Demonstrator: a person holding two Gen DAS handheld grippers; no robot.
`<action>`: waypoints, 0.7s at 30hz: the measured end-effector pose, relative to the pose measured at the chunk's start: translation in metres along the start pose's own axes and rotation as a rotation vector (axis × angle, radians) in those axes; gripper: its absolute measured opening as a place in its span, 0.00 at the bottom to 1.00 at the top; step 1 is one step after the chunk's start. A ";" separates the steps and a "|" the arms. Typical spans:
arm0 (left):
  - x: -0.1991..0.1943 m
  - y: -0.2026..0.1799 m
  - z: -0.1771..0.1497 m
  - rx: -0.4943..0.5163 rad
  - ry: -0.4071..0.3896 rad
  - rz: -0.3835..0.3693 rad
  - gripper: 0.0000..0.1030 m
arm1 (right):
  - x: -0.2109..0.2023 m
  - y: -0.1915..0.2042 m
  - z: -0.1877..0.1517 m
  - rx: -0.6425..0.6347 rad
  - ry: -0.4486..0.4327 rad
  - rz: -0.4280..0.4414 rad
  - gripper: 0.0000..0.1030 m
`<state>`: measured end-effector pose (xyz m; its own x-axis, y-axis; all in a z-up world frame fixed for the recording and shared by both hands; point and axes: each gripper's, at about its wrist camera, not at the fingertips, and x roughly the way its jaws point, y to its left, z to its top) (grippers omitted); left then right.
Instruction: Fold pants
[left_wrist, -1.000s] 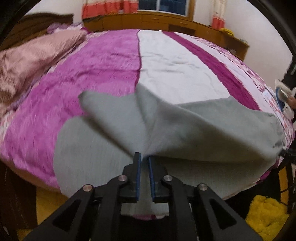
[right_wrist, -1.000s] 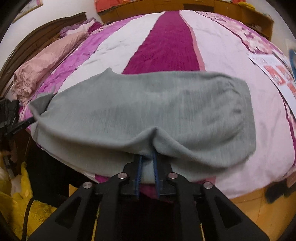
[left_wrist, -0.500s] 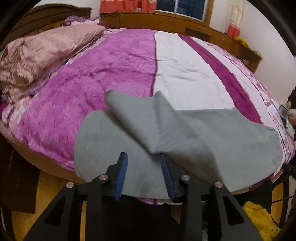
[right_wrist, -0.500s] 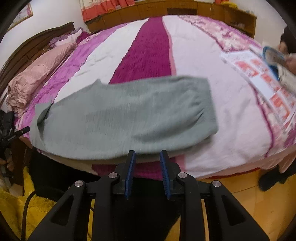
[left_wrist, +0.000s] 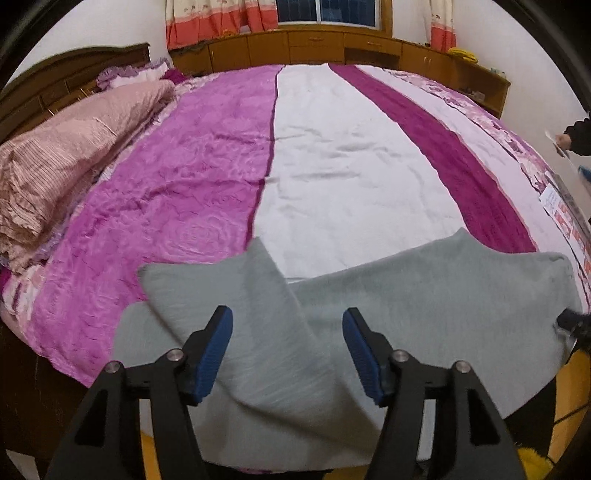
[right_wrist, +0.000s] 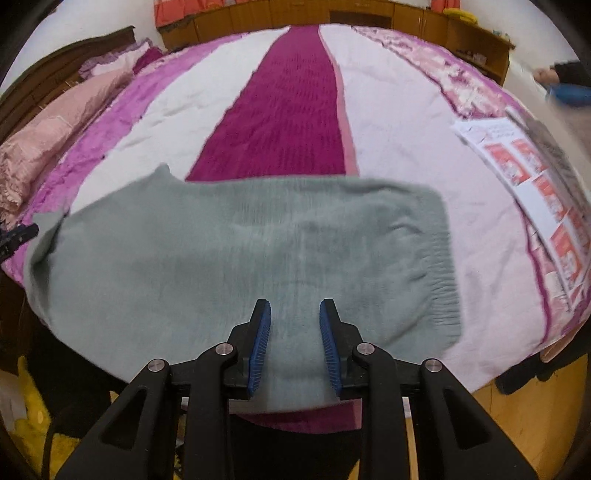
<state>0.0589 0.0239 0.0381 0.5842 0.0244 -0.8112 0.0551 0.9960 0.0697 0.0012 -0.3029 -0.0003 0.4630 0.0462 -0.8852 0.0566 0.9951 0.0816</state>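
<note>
Left tongs (left_wrist: 287, 350): hanging wide open now, holding nothing, after pinching the cloth shut a second ago.
Right tongs (right_wrist: 294, 345): also standing open and empty now, having let go of the gray edge.
Gray pants (left_wrist: 424, 317): lying on the bed (left_wrist: 207, 184) at its near edge, no longer lifted, with some cloth drooping over the side at 6 o'clock.
Leg flap (left_wrist: 236, 291): resting folded over at a slant, pointing toward 11 o'clock in the left view, on top of the lower layer.
Waist end (right_wrist: 439, 266): sitting at 3 o'clock in the right view, ribbed band showing, flat on the pale pink stripe.
Just changed: both tongs opening and pulling back a little; cloth dropping and settling on the quilt.
Meaning for the task: looking like one fold laid down and finished; more folding likely needed, since the pants are spreading long from 9 to 3 o'clock.
Worry: slanted flap not lining up with the layer below, maybe needing a tidy before the next fold.
Nearby: pink pillow (left_wrist: 62, 162) at 9 o'clock, well apart; papers (right_wrist: 532, 184) at 2 o'clock, apart from the pants.
</note>
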 end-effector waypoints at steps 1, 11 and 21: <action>0.006 -0.002 0.001 -0.007 0.014 -0.003 0.63 | 0.005 0.000 -0.001 -0.001 0.009 -0.005 0.20; 0.056 0.002 -0.010 -0.068 0.155 0.037 0.63 | 0.022 0.001 -0.006 -0.010 0.031 0.027 0.32; 0.069 -0.009 -0.008 0.000 0.135 0.103 0.64 | 0.027 0.004 -0.008 -0.015 0.025 0.046 0.42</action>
<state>0.0924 0.0170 -0.0230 0.4724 0.1374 -0.8706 0.0010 0.9877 0.1564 0.0074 -0.2969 -0.0278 0.4426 0.0935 -0.8919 0.0222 0.9931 0.1151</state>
